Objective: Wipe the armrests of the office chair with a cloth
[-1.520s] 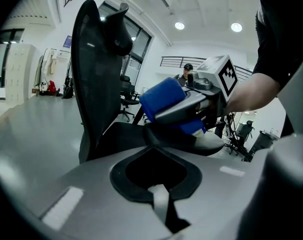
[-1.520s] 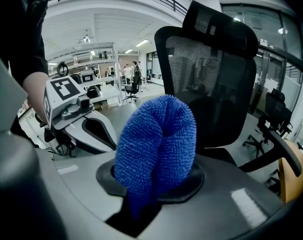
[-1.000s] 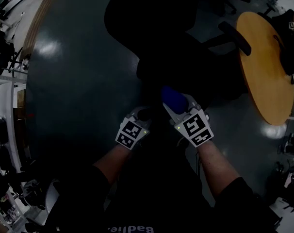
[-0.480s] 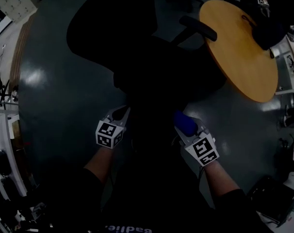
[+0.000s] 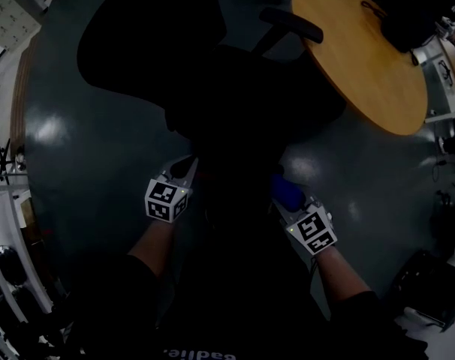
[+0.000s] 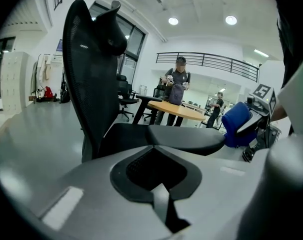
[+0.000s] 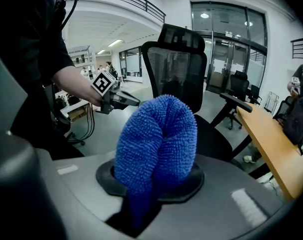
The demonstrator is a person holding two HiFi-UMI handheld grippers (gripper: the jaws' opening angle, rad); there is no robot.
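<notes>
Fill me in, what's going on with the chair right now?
A person stands at the front of a black office chair with a gripper in each hand. The right gripper is shut on a folded blue cloth, held up away from the chair's far armrest. The left gripper is shut and empty, near the seat. No wiping contact shows.

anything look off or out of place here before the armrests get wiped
Nothing stands out. The blue cloth is bunched and clamped in the right gripper, not dangling loose. The left gripper is shut and empty. The office chair stands upright. The head view is too dark to check for fine marks.
</notes>
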